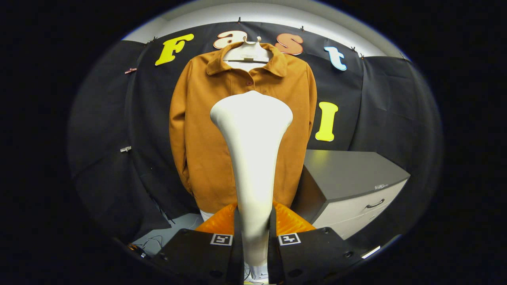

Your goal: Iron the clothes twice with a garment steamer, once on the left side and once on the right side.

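Note:
A rust-orange collared shirt [198, 130] hangs on a white hanger [248, 53] against the booth's black wall, front facing me. A white garment steamer [252, 158] stands upright between my fingers, its narrow handle pinched from both sides and its wide head reaching up in front of the shirt's middle, below the collar. My gripper [254, 237] is shut on the steamer's handle. The steamer's head hides the shirt's button line; how far the head is from the cloth I cannot tell.
A grey and white drawer cabinet [348, 190] stands just right of the shirt's hem. Cables [152, 243] lie on the floor at the lower left. Black cloth covers the wall on both sides of the shirt.

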